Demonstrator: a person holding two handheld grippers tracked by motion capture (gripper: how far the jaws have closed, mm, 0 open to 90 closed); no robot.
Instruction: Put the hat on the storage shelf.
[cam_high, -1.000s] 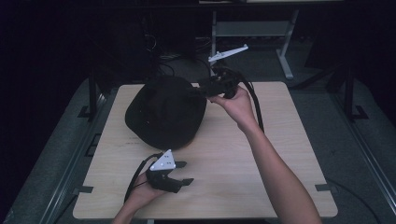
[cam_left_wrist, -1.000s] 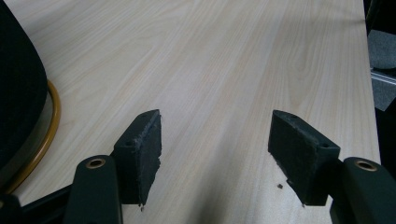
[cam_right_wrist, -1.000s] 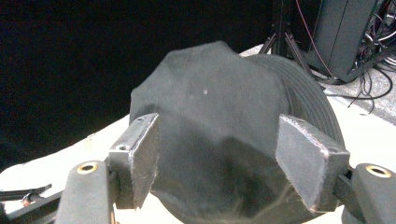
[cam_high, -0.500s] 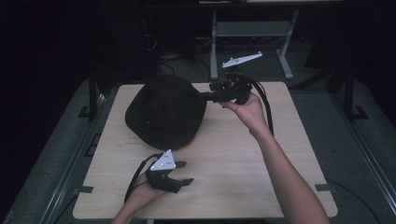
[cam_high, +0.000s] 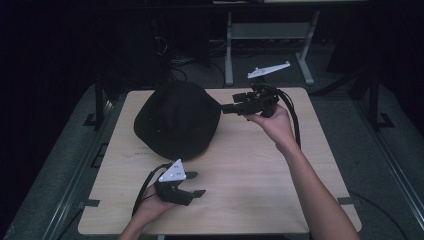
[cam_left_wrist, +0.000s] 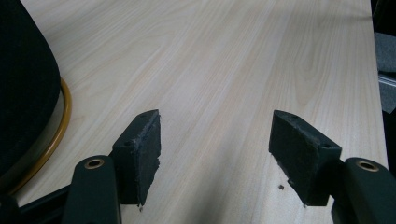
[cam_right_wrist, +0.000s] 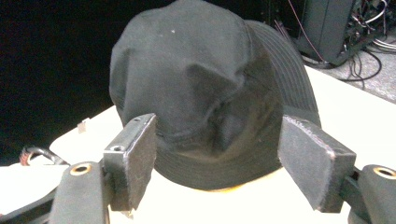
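The right claw (cam_high: 227, 108) is held above the counter (cam_high: 260, 170), pointing at the hat (cam_high: 176, 120), with its tips just beside the brim. Its jaws stand wide apart and hold nothing. In the right gripper view the hat (cam_right_wrist: 205, 93) lies straight ahead of this claw (cam_right_wrist: 217, 156), the crown rising between and beyond the two pads (cam_right_wrist: 140, 158), the brim a little below them.

The step in hand looks like a grasp of the hat by the right claw. To do it well, I think the claw should come lower and go forward until one pad is above the brim and the other is under it, or pinch a fold of the crown, and close only then. The cloth is soft, so a shallow bite could slip off; a deeper bite is safer.

The left claw (cam_high: 192, 184) rests low at the near side of the counter, also wide open and empty. The hat is ahead of it and to its left, apart from it.

The left gripper view shows something the high view hides: a yellow-brown edge (cam_left_wrist: 63, 121) under the dark cloth (cam_left_wrist: 23, 84), to the left of the claw (cam_left_wrist: 217, 151). The right gripper view also shows a bit of this colour under the brim. The high view gives what the gripper views cannot: how both claws stand to the hat together.
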